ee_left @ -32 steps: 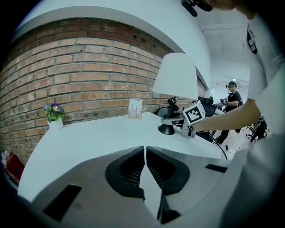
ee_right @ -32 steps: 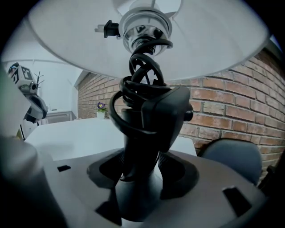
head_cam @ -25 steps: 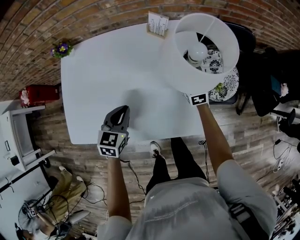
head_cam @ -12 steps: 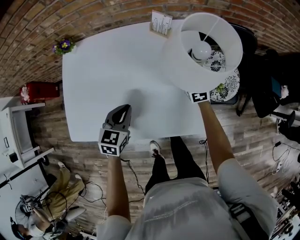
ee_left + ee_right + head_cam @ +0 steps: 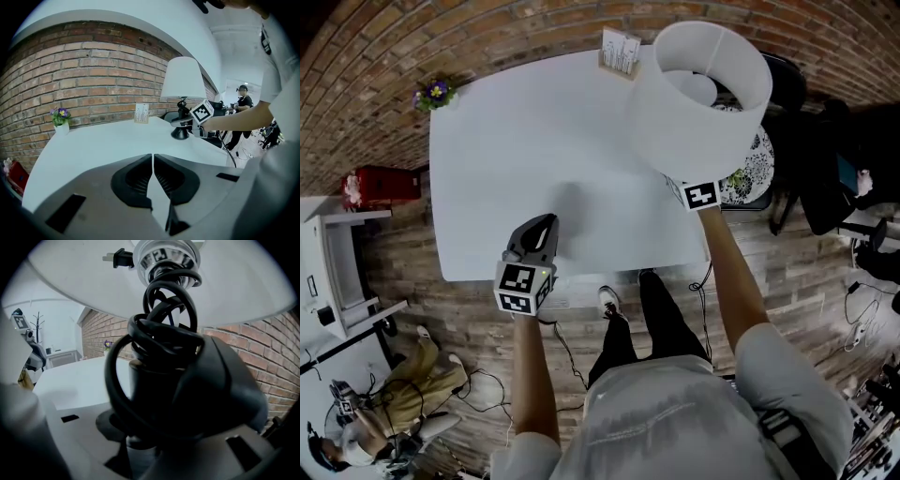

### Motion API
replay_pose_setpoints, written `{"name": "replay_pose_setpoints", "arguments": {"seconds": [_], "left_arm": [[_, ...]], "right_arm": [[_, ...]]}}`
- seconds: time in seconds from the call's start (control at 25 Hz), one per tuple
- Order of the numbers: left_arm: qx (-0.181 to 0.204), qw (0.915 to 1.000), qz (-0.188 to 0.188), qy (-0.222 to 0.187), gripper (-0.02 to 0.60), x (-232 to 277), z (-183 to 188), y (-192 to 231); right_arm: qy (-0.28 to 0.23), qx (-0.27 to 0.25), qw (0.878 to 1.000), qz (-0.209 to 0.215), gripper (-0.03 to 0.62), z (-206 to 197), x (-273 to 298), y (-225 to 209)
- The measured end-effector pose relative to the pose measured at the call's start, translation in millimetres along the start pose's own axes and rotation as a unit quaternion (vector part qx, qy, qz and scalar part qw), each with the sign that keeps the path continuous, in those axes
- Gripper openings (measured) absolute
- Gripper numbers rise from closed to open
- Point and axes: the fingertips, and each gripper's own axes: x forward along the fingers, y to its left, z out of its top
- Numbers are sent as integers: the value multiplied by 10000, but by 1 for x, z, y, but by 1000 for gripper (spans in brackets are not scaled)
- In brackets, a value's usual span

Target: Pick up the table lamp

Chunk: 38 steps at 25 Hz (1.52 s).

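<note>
The table lamp has a wide white shade (image 5: 698, 94) and stands over the far right corner of the white table (image 5: 506, 131). My right gripper (image 5: 154, 427) is shut on the lamp's black stem (image 5: 154, 390), which has the power cord coiled round it. In the head view the shade hides its jaws, and only its marker cube (image 5: 700, 194) shows. From the left gripper view I see the shade (image 5: 183, 78) and the dark base (image 5: 179, 134) low at the tabletop; contact I cannot tell. My left gripper (image 5: 546, 225) lies near the front edge, shut and empty (image 5: 153, 159).
A card holder (image 5: 619, 49) stands at the far edge, close to the shade. A small flower pot (image 5: 434, 94) sits at the far left corner. A patterned chair (image 5: 752, 171) is right of the table. A person (image 5: 242, 96) stands in the background.
The lampshade has shifted slightly toward the far edge and tilted, so the bulb inside shows less. The left gripper has stayed in place.
</note>
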Motion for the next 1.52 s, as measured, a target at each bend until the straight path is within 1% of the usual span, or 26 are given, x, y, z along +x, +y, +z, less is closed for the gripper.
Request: {"name": "replay_pose_setpoints", "arguments": {"seconds": [0.16,0.32,0.48,0.64,0.84,1.0,1.16,1.52], "left_arm": [[43,10000,-48,-46,20,-9,1,-7],[135,9997,-91,-180,20,-23,9,-15],[257,9990,-125,-341,20,-40,17,-30],[458,9972,-171,-574,20,-61,31,-45],[642,9932,-239,-946,20,-87,53,-63],[815,9893,-284,-1174,20,-110,64,-76],[965,9856,-319,-1355,20,-134,69,-86],[1243,9773,-334,-1685,20,-186,77,-104]], "right_arm": [[64,31,10000,15,138,1,-19,5],[376,55,9992,82,138,-2,-42,16],[605,100,9980,141,138,-5,-75,28],[776,136,9967,185,138,-2,-109,48],[810,228,9961,245,139,7,-154,75],[878,204,9955,279,140,12,-190,96],[882,193,9956,250,140,14,-225,115],[669,157,9976,110,140,20,-297,153]]}}
